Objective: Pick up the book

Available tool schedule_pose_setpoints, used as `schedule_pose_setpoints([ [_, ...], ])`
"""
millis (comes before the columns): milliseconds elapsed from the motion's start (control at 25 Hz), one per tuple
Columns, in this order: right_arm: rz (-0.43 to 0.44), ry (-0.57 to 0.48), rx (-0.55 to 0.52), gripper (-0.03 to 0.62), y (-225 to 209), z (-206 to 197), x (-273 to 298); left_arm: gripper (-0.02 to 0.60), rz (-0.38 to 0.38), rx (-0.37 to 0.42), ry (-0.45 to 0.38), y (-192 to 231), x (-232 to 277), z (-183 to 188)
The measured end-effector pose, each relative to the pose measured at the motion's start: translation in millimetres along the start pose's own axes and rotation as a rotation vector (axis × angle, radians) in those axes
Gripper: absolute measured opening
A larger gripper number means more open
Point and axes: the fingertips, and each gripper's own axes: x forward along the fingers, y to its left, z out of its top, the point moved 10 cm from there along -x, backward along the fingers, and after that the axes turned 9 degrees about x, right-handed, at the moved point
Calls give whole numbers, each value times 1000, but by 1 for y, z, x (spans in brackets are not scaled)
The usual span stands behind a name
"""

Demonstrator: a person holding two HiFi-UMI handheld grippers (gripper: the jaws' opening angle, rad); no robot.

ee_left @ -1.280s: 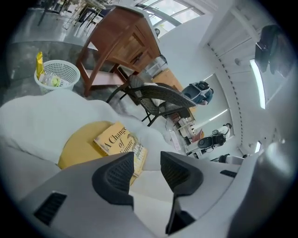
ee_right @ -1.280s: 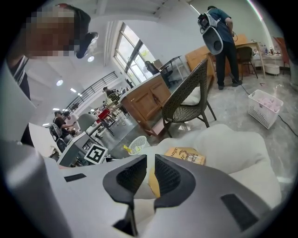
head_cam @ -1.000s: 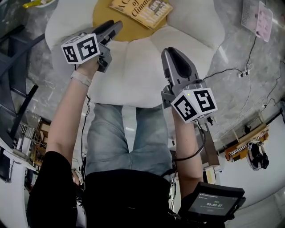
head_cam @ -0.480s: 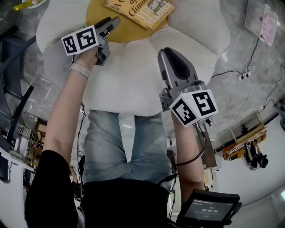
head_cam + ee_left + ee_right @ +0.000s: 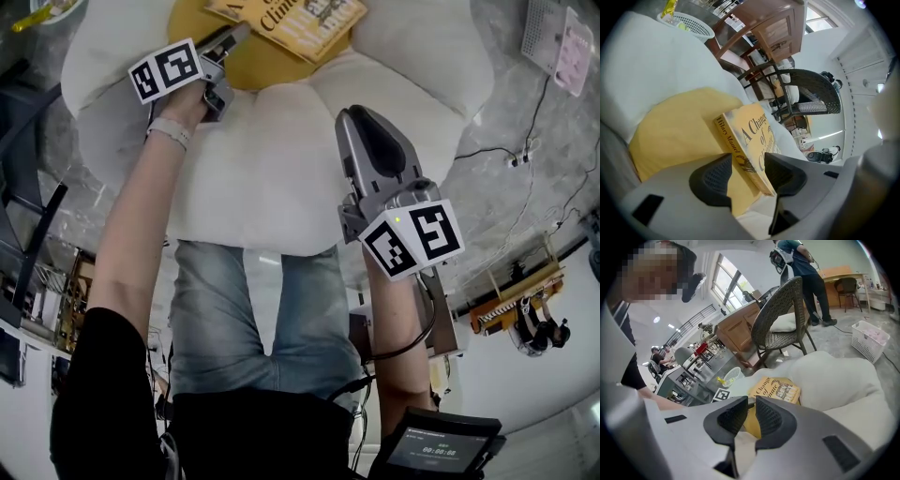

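Observation:
A yellow paperback book [image 5: 309, 14] lies on the yellow centre [image 5: 253, 61] of a white flower-shaped cushion [image 5: 272, 169]. My left gripper [image 5: 234, 36] reaches down to the book's near left edge. In the left gripper view the book [image 5: 754, 136] fills the gap ahead of the left gripper [image 5: 747, 171], spine end toward me. Its jaws are opening and the pads do not touch the book. My right gripper [image 5: 361, 122] hovers over a white petal, short of the book [image 5: 778, 389]. The right gripper [image 5: 751, 416] has its tips nearly together and holds nothing.
A white basket [image 5: 553, 42] and a cable with a power strip [image 5: 516, 155] lie on the grey floor at the right. A wicker chair [image 5: 783, 319] stands behind the cushion. A white mesh bowl [image 5: 691, 23] sits at the cushion's far left. The person's legs [image 5: 253, 300] are below.
The left gripper has sunk toward the book, rolled a little, and its jaws have spread wider. The right gripper has dropped slightly over the white petal.

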Motion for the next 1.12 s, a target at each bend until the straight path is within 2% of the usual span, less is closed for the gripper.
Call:
schedule_pose_setpoints([
  [400, -26, 4, 23, 64, -19, -9, -8, 209, 13, -70, -36, 15, 24, -3],
  [640, -29, -3, 36, 64, -15, -9, -11, 216, -8, -205, -88, 18, 19, 1],
  [840, -25, -6, 29, 64, -10, -6, -10, 217, 11, -198, -98, 16, 16, 4],
  [1120, -29, -6, 29, 64, -11, -5, -19, 212, -35, -224, -142, 6, 12, 7],
])
